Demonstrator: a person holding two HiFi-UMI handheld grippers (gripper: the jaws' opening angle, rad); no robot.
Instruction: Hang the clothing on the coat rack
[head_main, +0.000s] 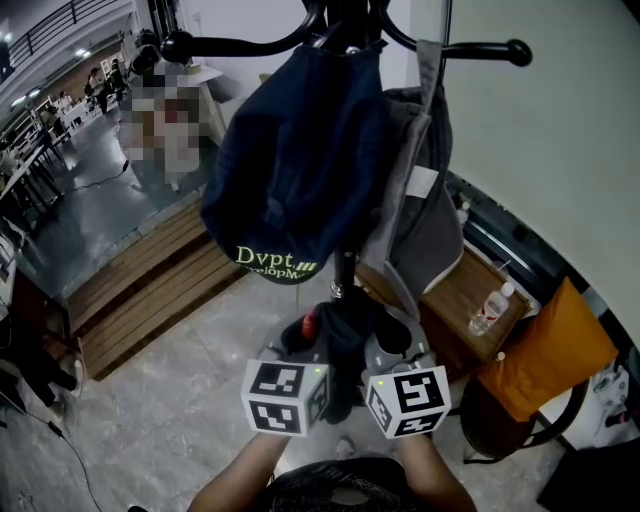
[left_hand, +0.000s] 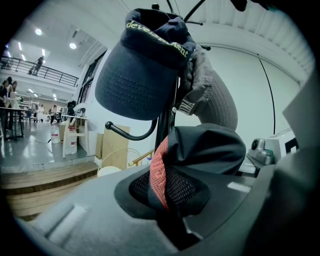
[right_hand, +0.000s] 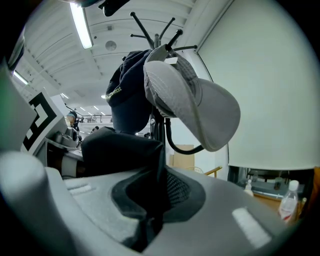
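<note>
A black coat rack (head_main: 344, 270) stands in front of me, its hooks (head_main: 480, 50) spread at the top of the head view. A navy cap with yellow lettering (head_main: 295, 160) hangs on its left side and a grey cap (head_main: 425, 200) on its right. Below them a black garment with a red mesh strip (head_main: 342, 345) is bunched close to the pole. My left gripper (head_main: 300, 340) and right gripper (head_main: 395, 345) are side by side, each shut on it. The red and black fabric (left_hand: 165, 180) fills the left jaws; black fabric (right_hand: 135, 165) fills the right jaws.
A wooden stepped platform (head_main: 150, 290) lies to the left on the grey floor. At the right stand a wooden cabinet (head_main: 455, 300) with a plastic bottle (head_main: 490, 308), an orange bag (head_main: 545, 360), and a pale wall (head_main: 560, 130) close behind the rack.
</note>
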